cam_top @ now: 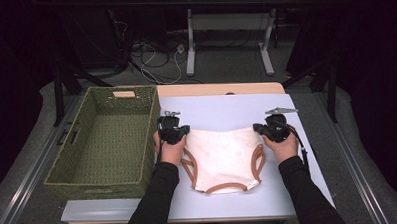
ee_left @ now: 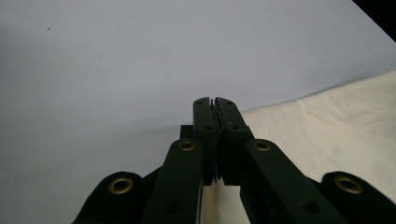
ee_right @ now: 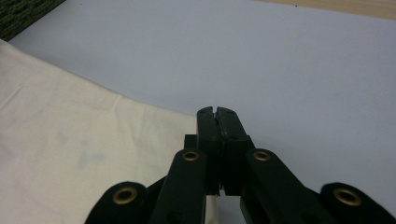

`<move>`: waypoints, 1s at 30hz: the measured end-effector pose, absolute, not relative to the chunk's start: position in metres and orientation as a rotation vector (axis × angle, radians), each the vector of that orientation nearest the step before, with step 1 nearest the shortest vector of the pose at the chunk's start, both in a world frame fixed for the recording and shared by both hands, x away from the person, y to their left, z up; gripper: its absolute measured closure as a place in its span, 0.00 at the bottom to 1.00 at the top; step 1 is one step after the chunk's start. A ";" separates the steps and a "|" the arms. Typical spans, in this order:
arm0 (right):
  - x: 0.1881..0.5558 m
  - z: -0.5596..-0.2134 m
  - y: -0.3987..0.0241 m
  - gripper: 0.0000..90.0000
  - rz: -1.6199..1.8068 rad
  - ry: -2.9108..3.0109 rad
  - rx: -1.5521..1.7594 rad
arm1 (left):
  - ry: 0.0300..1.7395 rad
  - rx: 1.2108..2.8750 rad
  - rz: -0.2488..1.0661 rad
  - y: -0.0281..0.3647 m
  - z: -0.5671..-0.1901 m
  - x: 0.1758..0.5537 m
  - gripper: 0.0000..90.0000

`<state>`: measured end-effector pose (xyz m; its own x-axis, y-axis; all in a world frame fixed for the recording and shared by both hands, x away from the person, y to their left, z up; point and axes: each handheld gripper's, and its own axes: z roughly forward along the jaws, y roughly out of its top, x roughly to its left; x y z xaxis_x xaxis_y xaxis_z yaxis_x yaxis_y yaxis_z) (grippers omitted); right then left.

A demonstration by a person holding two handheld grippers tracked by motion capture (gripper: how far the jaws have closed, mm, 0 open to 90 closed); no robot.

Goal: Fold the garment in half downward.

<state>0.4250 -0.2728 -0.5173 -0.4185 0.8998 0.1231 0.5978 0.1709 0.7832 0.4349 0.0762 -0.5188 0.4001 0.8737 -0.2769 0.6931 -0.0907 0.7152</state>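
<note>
A cream garment (cam_top: 223, 158) is pinned at its top corners by the closed left gripper (cam_top: 174, 134) and closed right gripper (cam_top: 273, 130), apparently for flattening beside the basket (cam_top: 107, 140).

Cream garment with brown trim (cam_top: 222, 158) lies mid-surface (cam_top: 226, 111); woven green basket (cam_top: 78, 161) sits left; left gripper (cam_top: 173, 130) and right gripper (cam_top: 273, 127) at its far corners.

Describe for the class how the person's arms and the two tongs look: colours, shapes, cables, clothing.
Both arms wear long black sleeves. The left tongs and right tongs are black, each topped by a grey three-cornered plate. A dark cable trails from the right one. Their black jaws have brass-coloured rivets.
</note>
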 end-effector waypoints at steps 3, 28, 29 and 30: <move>0.425 -0.523 -0.273 0.99 1.112 2.090 1.420 | 1.355 1.841 0.277 0.076 -0.521 0.435 0.98; 0.399 -0.499 -0.256 0.74 1.131 2.099 1.272 | 1.344 1.838 0.263 0.077 -0.521 0.430 0.98; 0.397 -0.498 -0.255 0.72 1.133 2.102 1.268 | 1.341 1.835 0.264 0.077 -0.520 0.430 0.98; 0.395 -0.497 -0.253 0.71 1.141 2.100 1.274 | 1.342 1.833 0.262 0.077 -0.520 0.430 0.98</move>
<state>0.3948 -0.2531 -0.4967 -0.4855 0.8726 0.0526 0.5190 0.2393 0.8206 0.4298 0.0771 -0.5200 0.4076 0.8657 -0.2904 0.6928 -0.0860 0.7160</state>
